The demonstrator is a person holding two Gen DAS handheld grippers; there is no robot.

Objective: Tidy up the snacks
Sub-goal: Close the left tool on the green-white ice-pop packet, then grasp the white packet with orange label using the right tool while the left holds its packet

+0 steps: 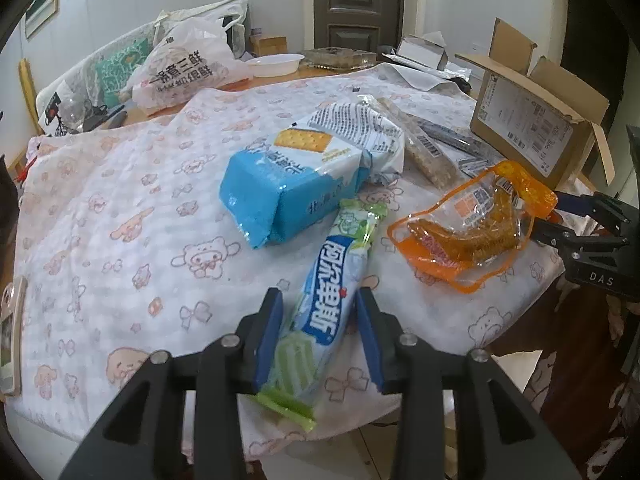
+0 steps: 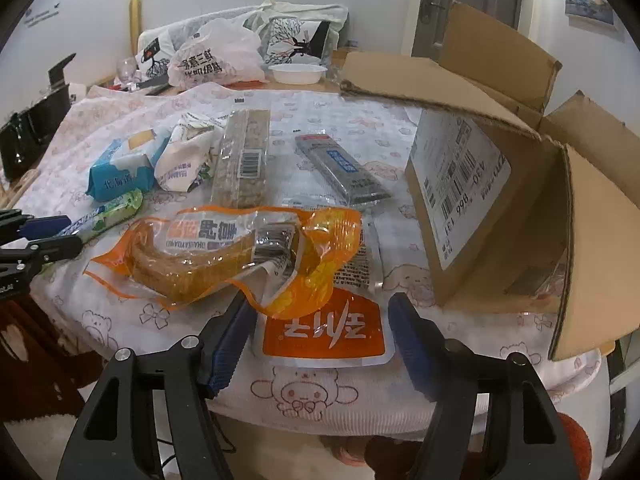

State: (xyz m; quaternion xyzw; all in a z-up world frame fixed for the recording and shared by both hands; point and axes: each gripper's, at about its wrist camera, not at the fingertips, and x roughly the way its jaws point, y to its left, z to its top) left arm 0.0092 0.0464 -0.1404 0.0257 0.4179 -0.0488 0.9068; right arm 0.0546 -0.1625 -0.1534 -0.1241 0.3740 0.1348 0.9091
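Observation:
My left gripper (image 1: 320, 300) is open, its jaws on either side of a long blue and green biscuit pack (image 1: 328, 300) lying on the cloth. Beyond it lies a blue cracker pack (image 1: 280, 196). My right gripper (image 2: 320, 308) is open at the near edge of an orange clear bag of fried snack (image 2: 224, 252), which also shows in the left wrist view (image 1: 472, 228). Under that bag lies a white and orange flat pouch (image 2: 326, 332). An open cardboard box (image 2: 500, 200) stands to the right.
A clear bar of puffed grain (image 2: 244, 160), a dark bar pack (image 2: 344, 168) and a crumpled white pack (image 2: 184, 160) lie further back. A plastic bag (image 1: 184, 68), a white bowl (image 1: 276, 64) and a phone (image 1: 12, 320) sit around the pink patterned cloth (image 1: 120, 220).

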